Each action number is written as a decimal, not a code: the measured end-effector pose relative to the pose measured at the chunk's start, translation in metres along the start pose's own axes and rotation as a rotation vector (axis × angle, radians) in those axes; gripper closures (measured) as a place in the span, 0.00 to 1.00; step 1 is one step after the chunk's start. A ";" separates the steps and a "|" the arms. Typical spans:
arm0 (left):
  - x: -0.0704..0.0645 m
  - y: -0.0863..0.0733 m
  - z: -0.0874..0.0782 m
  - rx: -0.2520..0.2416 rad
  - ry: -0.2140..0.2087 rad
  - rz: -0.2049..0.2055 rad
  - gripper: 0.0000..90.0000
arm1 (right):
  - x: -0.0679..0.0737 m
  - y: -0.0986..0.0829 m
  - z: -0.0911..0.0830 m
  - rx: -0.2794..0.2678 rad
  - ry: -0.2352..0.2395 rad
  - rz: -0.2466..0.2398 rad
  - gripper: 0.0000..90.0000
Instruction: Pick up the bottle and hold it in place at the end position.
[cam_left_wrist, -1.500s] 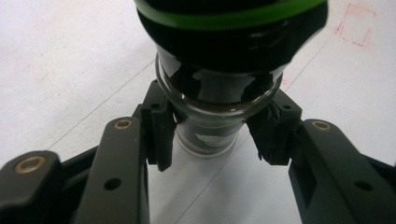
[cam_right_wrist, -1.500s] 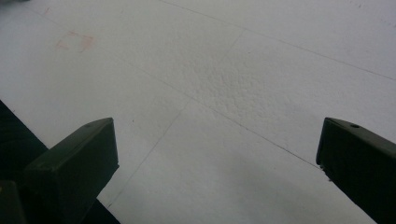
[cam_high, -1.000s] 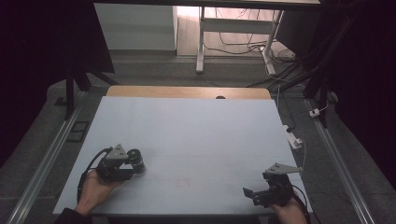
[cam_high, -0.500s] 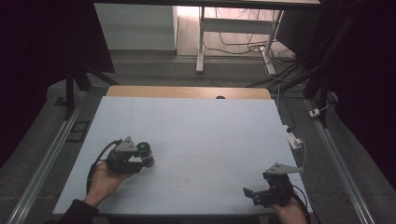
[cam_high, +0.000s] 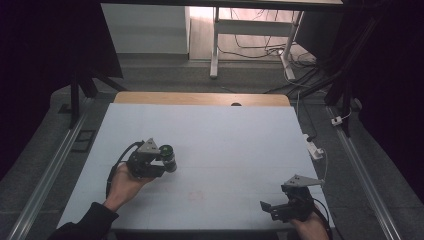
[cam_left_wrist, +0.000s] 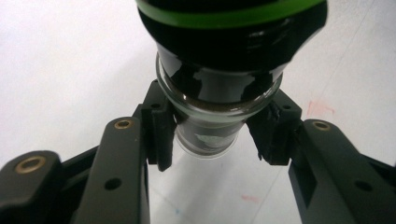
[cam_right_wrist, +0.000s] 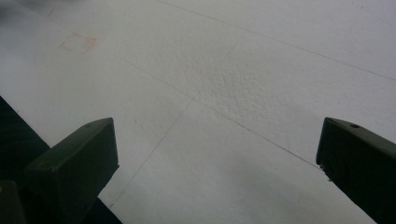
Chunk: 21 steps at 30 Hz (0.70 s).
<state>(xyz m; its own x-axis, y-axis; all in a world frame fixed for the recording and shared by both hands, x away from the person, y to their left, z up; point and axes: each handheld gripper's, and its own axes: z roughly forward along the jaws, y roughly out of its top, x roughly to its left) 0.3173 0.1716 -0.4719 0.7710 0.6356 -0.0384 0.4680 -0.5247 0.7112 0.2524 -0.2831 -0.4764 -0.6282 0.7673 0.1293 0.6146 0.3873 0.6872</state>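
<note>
The person's left hand (cam_high: 125, 182) is holding the left gripper (cam_high: 159, 160) over the left half of the white table (cam_high: 235, 145), and its jaws are closing on a small dark jar (cam_high: 168, 157) with a green band around its cap. In the left gripper view the jar (cam_left_wrist: 224, 79) is sitting between the two black pads (cam_left_wrist: 161, 135), which are pressing on its glass neck from either side; the jar's body and green-ringed cap are reaching away from the camera. In the high view the jar is lying roughly level, pointing toward the table's middle, well apart from the left edge and from the wooden strip (cam_high: 200, 98) along the far edge.

The right gripper (cam_high: 272, 207) is resting at the near right corner of the table, close to the near edge, with the right hand (cam_high: 310, 227) coming in from below. Its jaws are standing wide apart with nothing between them; the right gripper view is showing bare white surface between the two dark jaw tips (cam_right_wrist: 217, 154), with a faint red mark (cam_right_wrist: 77, 43) farther off.

The whole centre and far half of the table is lying open between the two grippers. A white plug block (cam_high: 315, 149) with its cable is sitting just off the right edge, and metal rails (cam_high: 45, 175) are running along both sides of the table.
</note>
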 end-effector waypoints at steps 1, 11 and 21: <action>0.000 0.002 0.002 0.001 0.000 0.002 0.59 | 0.000 0.000 0.000 0.000 0.000 0.000 0.00; -0.004 0.025 0.020 0.003 -0.022 0.032 0.59 | -0.001 0.000 -0.001 -0.007 0.003 0.008 0.00; -0.001 0.050 0.039 -0.007 -0.029 0.046 0.59 | -0.002 -0.001 -0.003 -0.024 0.011 0.019 0.00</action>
<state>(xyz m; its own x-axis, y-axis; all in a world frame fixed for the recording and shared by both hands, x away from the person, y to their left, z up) 0.3569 0.1223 -0.4637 0.8039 0.5942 -0.0254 0.4285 -0.5491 0.7175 0.2520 -0.2865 -0.4755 -0.6215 0.7688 0.1503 0.6150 0.3600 0.7016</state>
